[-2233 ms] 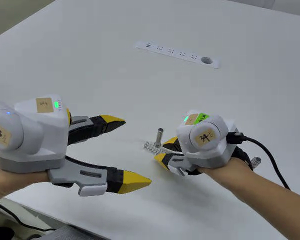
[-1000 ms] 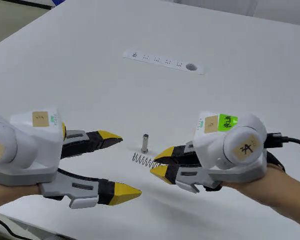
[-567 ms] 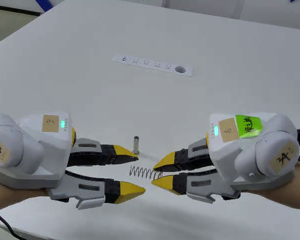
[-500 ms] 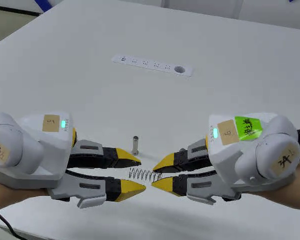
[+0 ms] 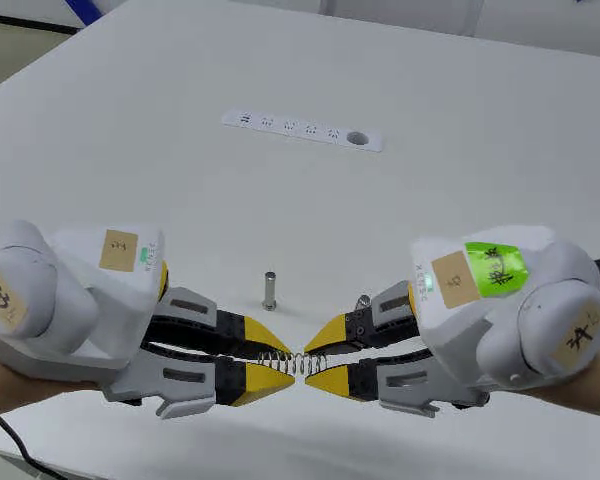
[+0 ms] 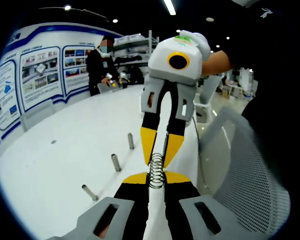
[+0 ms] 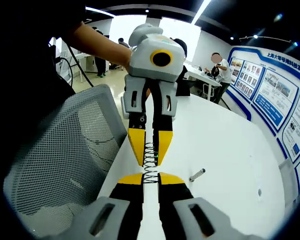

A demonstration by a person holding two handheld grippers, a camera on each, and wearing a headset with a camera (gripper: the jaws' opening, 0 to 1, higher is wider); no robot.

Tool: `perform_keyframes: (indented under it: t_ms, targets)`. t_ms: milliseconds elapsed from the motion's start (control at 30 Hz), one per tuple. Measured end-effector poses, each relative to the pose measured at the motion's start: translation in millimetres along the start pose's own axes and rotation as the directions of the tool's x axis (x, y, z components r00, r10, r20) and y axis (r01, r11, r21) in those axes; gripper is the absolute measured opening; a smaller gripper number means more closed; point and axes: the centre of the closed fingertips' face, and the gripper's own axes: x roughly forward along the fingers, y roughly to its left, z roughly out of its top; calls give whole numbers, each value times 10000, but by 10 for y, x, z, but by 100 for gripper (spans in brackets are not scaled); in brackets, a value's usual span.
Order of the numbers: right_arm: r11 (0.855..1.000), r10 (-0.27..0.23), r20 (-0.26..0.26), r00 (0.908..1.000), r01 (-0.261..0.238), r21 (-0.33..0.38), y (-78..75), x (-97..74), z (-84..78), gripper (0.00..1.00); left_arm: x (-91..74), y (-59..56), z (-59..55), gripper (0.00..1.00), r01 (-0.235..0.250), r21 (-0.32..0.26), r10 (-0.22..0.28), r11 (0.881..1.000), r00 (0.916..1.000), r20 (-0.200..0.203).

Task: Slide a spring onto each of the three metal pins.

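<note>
A short metal spring (image 5: pixel 292 361) hangs level just above the white table (image 5: pixel 430 170), held at both ends. My left gripper (image 5: pixel 285 360) is shut on its left end and my right gripper (image 5: pixel 310 364) is shut on its right end, yellow tips almost meeting. In the left gripper view the spring (image 6: pixel 156 172) runs from my left gripper (image 6: pixel 155 178) to the right gripper's tips (image 6: pixel 162 146). In the right gripper view the spring (image 7: pixel 150 160) spans between my right gripper (image 7: pixel 150 179) and the left gripper (image 7: pixel 150 145). One pin (image 5: pixel 270 290) stands upright behind the spring; a second pin (image 5: pixel 362 302) peeks out by the right gripper. Three pins (image 6: pixel 115 162) show in a row.
A white power strip (image 5: pixel 302 130) lies further back on the table. A grey mesh chair (image 7: pixel 65 150) stands at the table's near edge. People stand by display boards (image 6: pixel 50 65) in the background.
My left gripper has moved right and its jaws have shut on the spring's free end. The right gripper has kept hold of the spring and lifted it slightly toward me.
</note>
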Motion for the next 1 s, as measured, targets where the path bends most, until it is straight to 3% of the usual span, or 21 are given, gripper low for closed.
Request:
perform_keyframes:
  t_ms: [167,300,533,1000]
  targets:
    - [9951,-27,700,9975,-42,985,-32,-62,41,13,-12,-27,61,9,4,173,-7,9999,9998,178]
    - [9944,-108,649,9978,39,1059,-41,-72,7,16,-12,-56,110,9,61,239,-67,9997,9996,273]
    - [9884,236,730,9971,-342,1479,26,-53,6,11,-16,-77,94,9,111,133,-115,9998,9995,290]
    - [9743,56,1600,9871,-414,2213,4,-219,151,11,13,-64,117,10,119,232,-122,9997,9998,158]
